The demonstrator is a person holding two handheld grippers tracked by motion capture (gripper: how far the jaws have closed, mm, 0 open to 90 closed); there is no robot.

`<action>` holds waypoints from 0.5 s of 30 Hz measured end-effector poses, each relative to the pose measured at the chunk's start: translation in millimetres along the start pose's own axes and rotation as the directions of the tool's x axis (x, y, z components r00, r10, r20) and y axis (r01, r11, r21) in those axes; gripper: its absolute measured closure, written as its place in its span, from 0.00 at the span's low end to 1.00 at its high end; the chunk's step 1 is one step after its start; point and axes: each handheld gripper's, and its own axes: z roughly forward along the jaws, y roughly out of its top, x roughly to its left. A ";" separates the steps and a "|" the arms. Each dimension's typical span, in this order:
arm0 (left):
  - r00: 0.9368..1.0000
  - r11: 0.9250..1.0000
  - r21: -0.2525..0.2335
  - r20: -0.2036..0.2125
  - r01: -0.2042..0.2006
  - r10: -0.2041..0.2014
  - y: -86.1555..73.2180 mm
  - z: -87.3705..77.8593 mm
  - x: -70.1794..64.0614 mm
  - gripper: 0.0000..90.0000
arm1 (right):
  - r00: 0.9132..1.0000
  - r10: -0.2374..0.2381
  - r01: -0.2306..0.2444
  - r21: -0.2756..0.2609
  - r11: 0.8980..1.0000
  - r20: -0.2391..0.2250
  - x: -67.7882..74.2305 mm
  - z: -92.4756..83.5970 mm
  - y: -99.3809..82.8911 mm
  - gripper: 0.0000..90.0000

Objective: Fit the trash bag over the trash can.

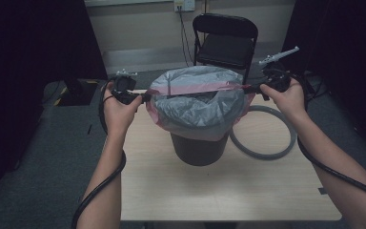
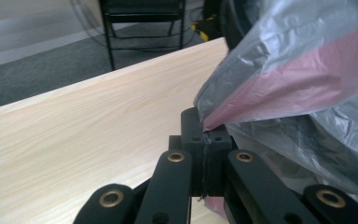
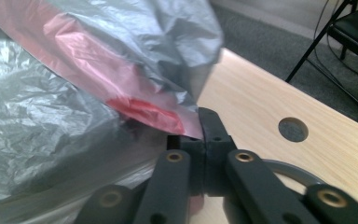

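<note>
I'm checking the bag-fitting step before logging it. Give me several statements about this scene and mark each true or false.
1. The left tongs are shut on the translucent grey plastic bin bag with a pink edge. True.
2. The right tongs hang open, apart from the bag. False: they pinch its pink edge.
3. The bag sits in a dark round bin on the light wooden table. True.
4. The grey ring lies on the floor. False: it lies on the table beside the bin.
5. The black folding chair lies tipped over. False: it stands upright.
</note>
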 end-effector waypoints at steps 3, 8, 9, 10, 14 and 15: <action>1.000 1.000 -0.013 0.008 -0.004 0.004 1.6 -6.1 -3.5 1.00 | 0.998 0.059 -0.059 -0.059 0.996 -0.008 -0.8 -13.8 -1.2 0.72; 0.999 0.999 -0.010 -0.004 -0.041 0.041 6.9 -11.4 -13.8 0.99 | 0.998 0.066 -0.064 -0.107 0.992 0.016 13.9 -31.8 9.5 0.46; 0.999 0.999 -0.007 -0.006 -0.042 0.042 7.4 -10.6 -14.6 0.99 | 0.997 0.067 -0.064 -0.105 0.992 0.023 17.5 -31.5 12.5 0.44; 0.999 0.999 -0.005 -0.008 -0.044 0.043 7.5 -9.4 -14.7 0.99 | 0.998 0.058 -0.056 -0.092 0.994 0.022 20.8 -29.1 15.0 0.45; 1.000 1.000 -0.014 -0.001 -0.011 0.011 6.3 -5.7 -10.6 0.99 | 0.996 0.030 -0.026 -0.048 0.998 0.082 28.2 -10.0 21.9 0.46; 1.000 1.000 -0.012 -0.010 -0.006 0.006 6.0 -5.0 -9.5 0.99 | 0.996 0.040 -0.036 -0.049 0.998 0.076 26.9 -4.7 23.3 0.46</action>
